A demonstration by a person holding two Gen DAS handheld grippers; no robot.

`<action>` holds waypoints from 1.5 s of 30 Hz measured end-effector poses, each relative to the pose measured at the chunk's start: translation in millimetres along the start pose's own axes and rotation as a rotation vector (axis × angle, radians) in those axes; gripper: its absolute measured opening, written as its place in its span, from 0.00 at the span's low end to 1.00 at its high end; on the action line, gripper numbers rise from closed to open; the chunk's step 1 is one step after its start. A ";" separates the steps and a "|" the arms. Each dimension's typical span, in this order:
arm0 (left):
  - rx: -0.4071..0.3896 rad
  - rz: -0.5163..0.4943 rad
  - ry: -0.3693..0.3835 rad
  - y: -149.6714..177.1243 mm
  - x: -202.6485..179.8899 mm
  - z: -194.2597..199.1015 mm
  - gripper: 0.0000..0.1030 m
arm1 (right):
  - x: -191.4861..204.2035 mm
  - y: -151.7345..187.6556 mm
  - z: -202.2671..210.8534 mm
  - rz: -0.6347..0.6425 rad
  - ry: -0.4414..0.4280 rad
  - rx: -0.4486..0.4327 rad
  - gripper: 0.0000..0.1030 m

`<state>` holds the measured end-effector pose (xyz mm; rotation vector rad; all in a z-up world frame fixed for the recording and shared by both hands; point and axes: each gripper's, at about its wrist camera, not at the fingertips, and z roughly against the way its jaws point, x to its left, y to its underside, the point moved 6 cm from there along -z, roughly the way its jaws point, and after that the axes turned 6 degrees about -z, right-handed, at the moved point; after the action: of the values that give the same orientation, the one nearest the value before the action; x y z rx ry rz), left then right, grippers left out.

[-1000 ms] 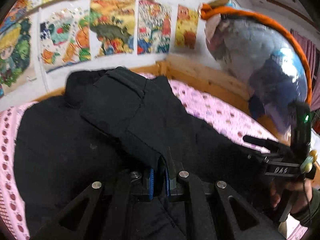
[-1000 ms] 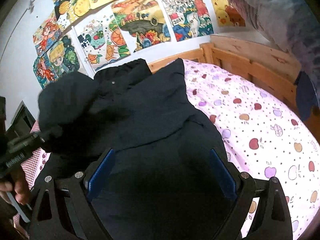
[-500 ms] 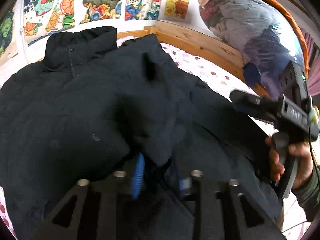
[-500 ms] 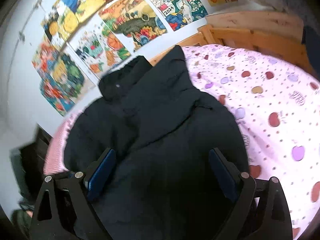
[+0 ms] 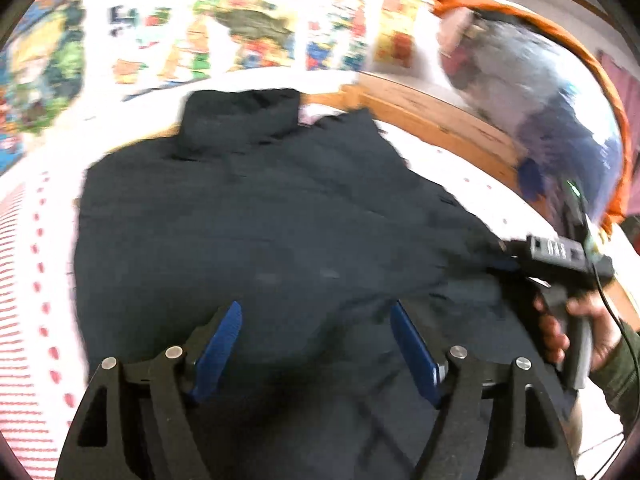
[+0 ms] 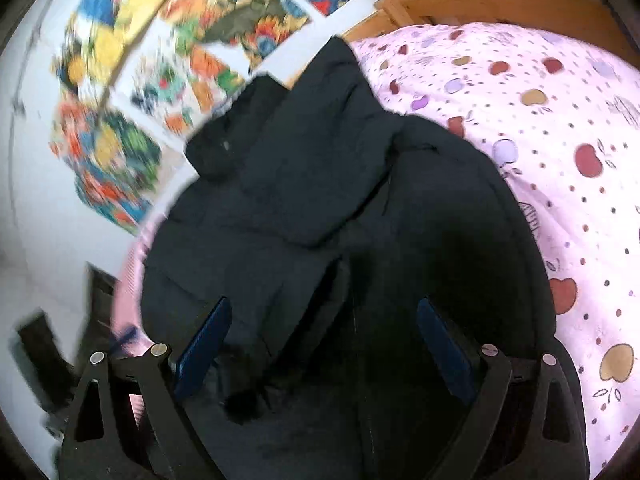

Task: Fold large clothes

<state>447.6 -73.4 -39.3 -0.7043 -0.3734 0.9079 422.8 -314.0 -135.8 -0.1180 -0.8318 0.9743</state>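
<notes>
A large black padded jacket (image 5: 260, 220) lies spread on the bed, collar toward the wall, with one sleeve folded across its body (image 6: 320, 184). My left gripper (image 5: 316, 320) hovers over the jacket's lower part. Its jaws are opening, the blue pads (image 5: 220, 340) stand wide apart, and nothing is pinched between them. My right gripper (image 6: 324, 340) hangs low over the jacket's near right side. Its jaws are closing, with dark fabric lying between them, and the pads (image 6: 444, 348) are clear of the cloth. A hand (image 5: 584, 332) holds that gripper at the jacket's right edge.
The bed has a pink sheet with an apple print (image 6: 540, 120) and a wooden frame (image 5: 432, 120) along the far and right sides. Colourful posters (image 5: 240, 32) cover the wall. A grey bundle with an orange rim (image 5: 540, 80) stands beyond the frame. Dark furniture (image 6: 40, 344) is at the left.
My left gripper let go of the black fabric, opened wide and drew back. The released sleeve now rests across the jacket. My right gripper sank toward the jacket and rolled.
</notes>
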 end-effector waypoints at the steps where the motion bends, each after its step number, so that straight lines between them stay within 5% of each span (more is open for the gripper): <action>1: -0.008 0.022 -0.029 0.6 13.9 6.6 0.74 | 8.1 3.3 -3.2 0.034 0.006 0.008 0.55; 2: -0.016 0.039 -0.052 1.4 24.6 11.4 0.74 | 14.2 3.9 -5.2 0.040 -0.013 0.023 0.32; 5: -0.042 0.098 -0.144 5.0 64.9 27.3 0.75 | 32.1 0.3 -2.6 0.073 -0.042 -0.007 0.03; 10: -0.081 0.181 -0.190 7.8 105.5 39.2 0.75 | 65.9 -30.9 37.9 0.190 -0.019 -0.224 0.03; 15: -0.044 0.214 -0.260 7.6 128.6 22.9 0.75 | 58.7 -59.3 47.0 0.200 0.090 -0.316 0.03; 20: -0.026 0.228 -0.268 8.4 138.6 1.5 0.75 | 43.6 -67.7 24.5 0.261 0.234 -0.265 0.07; 24: -0.057 0.231 -0.228 -1.4 138.7 -13.5 0.75 | 47.8 -68.4 25.9 0.347 0.336 -0.322 0.14; 26: -0.058 0.230 -0.213 -6.5 136.3 -24.9 0.75 | 60.4 -69.6 21.6 0.413 0.346 -0.336 0.38; 28: -0.029 0.217 -0.213 -7.7 131.5 -42.3 0.75 | 73.4 -66.3 12.7 0.486 0.331 -0.317 0.45; 33: 0.087 0.165 -0.269 5.6 122.9 -81.7 0.77 | 82.2 -52.7 -19.3 0.577 0.320 -0.199 0.45; 38: 0.101 0.167 -0.277 17.7 122.5 -95.1 0.83 | 51.1 -44.5 -55.3 0.495 0.306 -0.054 0.46; 45: 0.123 0.131 -0.322 31.8 117.5 -119.6 0.87 | 39.4 -33.6 -62.0 0.491 0.298 -0.089 0.47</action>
<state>564.8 -11.2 -146.7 -0.4727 -0.5555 1.1633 498.7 -286.8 -141.5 -0.5508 -0.5775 1.3392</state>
